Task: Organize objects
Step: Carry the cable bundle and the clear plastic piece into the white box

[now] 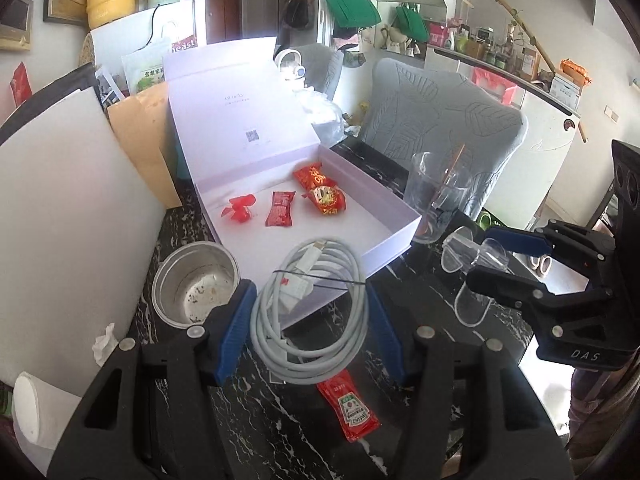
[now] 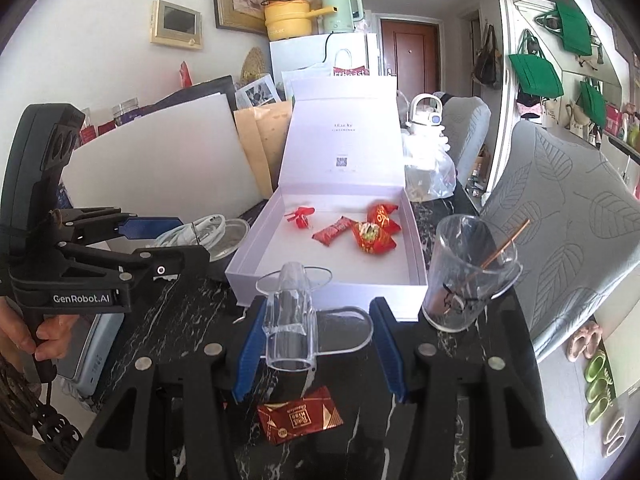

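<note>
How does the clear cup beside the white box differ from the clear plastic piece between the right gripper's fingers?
The clear cup stands upright, while the plastic piece lies on its side. The cup is taller and holds a thin stick; the piece looks empty and has flat wings. Both are transparent and rest on the dark marble table.

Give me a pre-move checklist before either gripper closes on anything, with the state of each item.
1. Left gripper open around the white cable coil: ok.
2. Right gripper open around the clear plastic piece: ok.
3. Box lid up, free floor beside the red candies: ok.
4. Cable lies wholly on the table: not ok, it overlaps the box's near corner.
5. Ketchup packet clear of the left fingers: ok.
6. Clear cup clear of the right gripper's path: cannot tell.
</note>
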{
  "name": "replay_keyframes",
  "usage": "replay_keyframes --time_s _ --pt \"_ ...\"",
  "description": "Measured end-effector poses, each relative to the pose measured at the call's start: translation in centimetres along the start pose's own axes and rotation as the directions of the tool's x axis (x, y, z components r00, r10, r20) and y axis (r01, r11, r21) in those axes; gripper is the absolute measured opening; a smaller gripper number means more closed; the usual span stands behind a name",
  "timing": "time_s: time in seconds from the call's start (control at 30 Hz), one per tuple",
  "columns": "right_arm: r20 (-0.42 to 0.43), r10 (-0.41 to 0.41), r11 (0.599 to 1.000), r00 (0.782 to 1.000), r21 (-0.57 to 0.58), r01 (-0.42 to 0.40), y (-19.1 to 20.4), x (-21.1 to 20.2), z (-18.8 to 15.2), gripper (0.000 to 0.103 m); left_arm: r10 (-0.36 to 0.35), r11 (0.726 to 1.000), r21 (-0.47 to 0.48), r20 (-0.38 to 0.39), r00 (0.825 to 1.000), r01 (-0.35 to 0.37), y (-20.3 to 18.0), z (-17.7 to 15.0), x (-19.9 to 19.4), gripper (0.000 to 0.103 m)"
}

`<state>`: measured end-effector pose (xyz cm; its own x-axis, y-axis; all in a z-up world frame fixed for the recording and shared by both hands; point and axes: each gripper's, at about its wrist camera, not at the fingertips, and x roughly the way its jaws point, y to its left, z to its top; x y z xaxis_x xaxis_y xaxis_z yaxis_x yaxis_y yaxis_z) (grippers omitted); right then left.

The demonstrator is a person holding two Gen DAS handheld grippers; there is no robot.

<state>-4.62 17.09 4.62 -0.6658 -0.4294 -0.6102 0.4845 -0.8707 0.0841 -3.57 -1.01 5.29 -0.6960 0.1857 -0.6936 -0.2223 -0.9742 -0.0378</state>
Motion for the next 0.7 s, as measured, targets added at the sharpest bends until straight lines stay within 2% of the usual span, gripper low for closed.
replay_keyframes --time_s 0.27,0.37,0.7 --pt "0.007 -0.02 1.0 1.0 -0.014 0.02 -1.1 1.0 3.5 0.052 0.006 1.0 0.019 0.013 1.0 -0.007 0.5 3.3 1.2 0.056" --pt "0.01 -0.033 0.999 0.999 -0.015 0.033 -1.7 1.9 4.5 0.052 0.014 1.0 -0.004 0.015 1.0 -0.014 1.1 4.5 2.2 0.056" --pt "-0.034 -0.047 0.999 0.998 -0.016 0.046 -3.5 7.3 6.8 0.052 0.01 0.999 -0.052 -0.042 0.999 -0.012 2.9 7.1 8.0 0.056"
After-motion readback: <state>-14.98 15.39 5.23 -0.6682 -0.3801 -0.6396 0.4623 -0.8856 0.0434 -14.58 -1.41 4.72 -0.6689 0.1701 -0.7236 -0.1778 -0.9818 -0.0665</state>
